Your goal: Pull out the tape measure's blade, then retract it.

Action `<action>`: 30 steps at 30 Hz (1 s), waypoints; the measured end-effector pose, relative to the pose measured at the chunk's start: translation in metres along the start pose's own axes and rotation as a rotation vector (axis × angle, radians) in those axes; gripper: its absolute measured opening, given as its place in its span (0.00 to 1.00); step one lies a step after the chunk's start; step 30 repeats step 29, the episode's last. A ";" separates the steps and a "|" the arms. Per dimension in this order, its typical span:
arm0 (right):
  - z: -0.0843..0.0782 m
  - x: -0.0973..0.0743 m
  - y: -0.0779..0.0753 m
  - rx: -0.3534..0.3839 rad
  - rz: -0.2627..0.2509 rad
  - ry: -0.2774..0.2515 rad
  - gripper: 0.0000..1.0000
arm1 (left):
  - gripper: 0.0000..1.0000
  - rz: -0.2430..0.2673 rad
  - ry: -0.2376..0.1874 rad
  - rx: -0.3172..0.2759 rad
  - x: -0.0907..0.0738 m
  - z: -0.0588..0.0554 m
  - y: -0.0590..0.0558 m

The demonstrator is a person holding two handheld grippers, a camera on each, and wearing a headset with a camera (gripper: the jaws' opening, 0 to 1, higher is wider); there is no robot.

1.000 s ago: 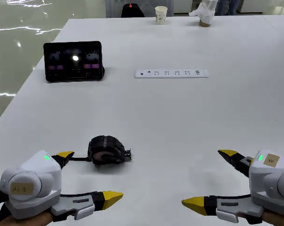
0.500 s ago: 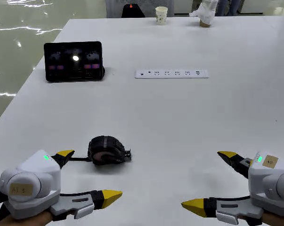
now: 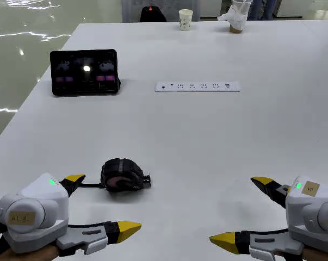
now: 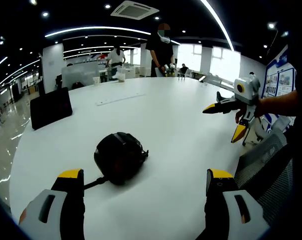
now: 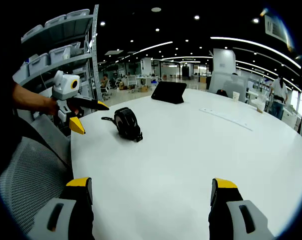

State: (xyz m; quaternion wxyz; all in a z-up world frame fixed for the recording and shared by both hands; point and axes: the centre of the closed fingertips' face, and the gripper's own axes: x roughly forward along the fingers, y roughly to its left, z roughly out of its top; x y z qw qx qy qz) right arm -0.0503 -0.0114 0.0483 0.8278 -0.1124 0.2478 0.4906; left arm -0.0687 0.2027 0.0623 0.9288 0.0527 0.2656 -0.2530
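White table point(image 3: 207, 136); black tape measure point(image 3: 122, 174) lies near the front edge, just beyond left gripper point(image 3: 104, 201), jaws wide apart; right gripper point(image 3: 235, 209) likewise gaping, well apart from it.

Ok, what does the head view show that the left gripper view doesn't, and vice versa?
Head view: the lit screen of the black tablet and the white body of the left gripper. Left gripper view: a person in dark clothes standing beyond the table's far end, and a grey mesh chair. Both: the black tape measure lying on the white table, blade in, the white power strip and the open right gripper.
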 end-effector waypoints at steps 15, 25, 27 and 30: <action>-0.003 0.002 0.002 -0.002 0.004 0.013 0.99 | 0.99 -0.019 0.000 -0.047 -0.001 0.000 -0.003; -0.010 0.003 0.004 -0.009 0.010 0.040 0.99 | 0.98 -0.023 0.015 -0.048 0.000 -0.002 -0.002; -0.011 0.003 0.004 -0.010 0.011 0.045 0.99 | 0.98 -0.024 0.015 -0.048 0.000 -0.001 -0.002; -0.012 0.003 0.005 -0.012 0.012 0.047 0.99 | 0.98 -0.028 0.020 -0.048 0.000 -0.002 -0.002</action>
